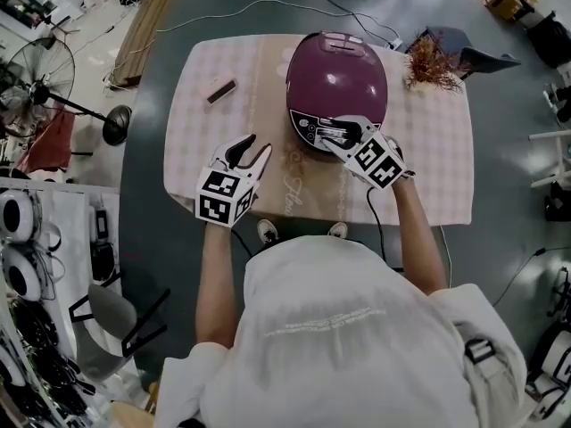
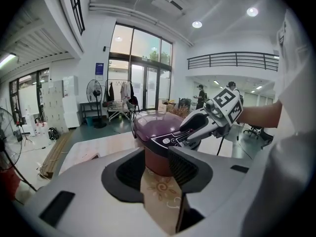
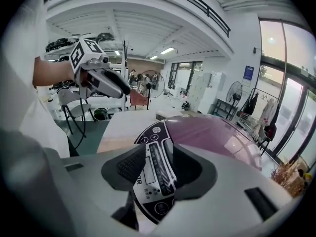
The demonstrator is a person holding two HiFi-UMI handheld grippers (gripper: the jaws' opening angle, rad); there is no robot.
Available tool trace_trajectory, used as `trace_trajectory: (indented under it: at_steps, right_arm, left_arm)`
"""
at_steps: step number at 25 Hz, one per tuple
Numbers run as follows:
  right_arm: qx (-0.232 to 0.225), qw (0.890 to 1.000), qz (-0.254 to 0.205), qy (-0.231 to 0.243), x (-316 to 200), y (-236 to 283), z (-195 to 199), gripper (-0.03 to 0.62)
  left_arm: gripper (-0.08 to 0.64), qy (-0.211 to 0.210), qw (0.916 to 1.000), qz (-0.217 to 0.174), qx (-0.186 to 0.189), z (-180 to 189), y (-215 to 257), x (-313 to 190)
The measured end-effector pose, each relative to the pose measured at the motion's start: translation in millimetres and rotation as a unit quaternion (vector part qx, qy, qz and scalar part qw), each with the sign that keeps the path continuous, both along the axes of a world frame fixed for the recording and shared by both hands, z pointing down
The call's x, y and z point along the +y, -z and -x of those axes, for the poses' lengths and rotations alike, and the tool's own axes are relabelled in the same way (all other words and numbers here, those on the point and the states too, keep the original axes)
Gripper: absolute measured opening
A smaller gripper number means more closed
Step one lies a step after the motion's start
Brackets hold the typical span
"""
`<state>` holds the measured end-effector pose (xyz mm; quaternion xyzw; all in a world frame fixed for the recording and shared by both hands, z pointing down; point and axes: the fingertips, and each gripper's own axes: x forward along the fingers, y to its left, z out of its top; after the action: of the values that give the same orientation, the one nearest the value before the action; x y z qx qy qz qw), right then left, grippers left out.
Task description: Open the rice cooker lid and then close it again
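A purple rice cooker (image 1: 337, 77) stands at the back middle of the checked tablecloth (image 1: 428, 150), its domed lid (image 3: 217, 132) down. My right gripper (image 1: 332, 135) rests at the cooker's front, its jaws open and straddling the black control panel (image 3: 154, 132) and its silver strip. I cannot tell whether the pads touch the panel. My left gripper (image 1: 259, 145) hovers open over the cloth to the cooker's left, nothing between its fingers. In the left gripper view the left gripper (image 2: 157, 168) faces the cooker's body (image 2: 158, 127), with the right gripper (image 2: 190, 131) on the panel.
A small dark block (image 1: 221, 91) lies at the table's back left. A dried plant bunch (image 1: 433, 61) sits at the back right corner, beside a cable. A standing fan (image 1: 53, 78) is on the floor to the left. The table's front edge is near my legs.
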<state>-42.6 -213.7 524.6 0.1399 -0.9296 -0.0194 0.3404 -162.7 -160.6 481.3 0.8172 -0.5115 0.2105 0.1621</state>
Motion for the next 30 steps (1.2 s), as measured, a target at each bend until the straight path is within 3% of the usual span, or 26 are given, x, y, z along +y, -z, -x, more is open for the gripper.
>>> trace_trajectory:
  at_steps: [13, 30]
  right_arm:
    - [-0.028, 0.998, 0.023, -0.047, -6.8, -2.3, -3.5, 0.169]
    - [0.004, 0.998, 0.002, -0.063, -9.2, -4.4, -2.0, 0.164]
  left_arm:
    - [0.160, -0.010, 0.9998, 0.005, 0.014, -2.6, -6.0, 14.9]
    - [0.160, -0.026, 0.9991, 0.021, 0.026, -2.2, -18.7, 18.2]
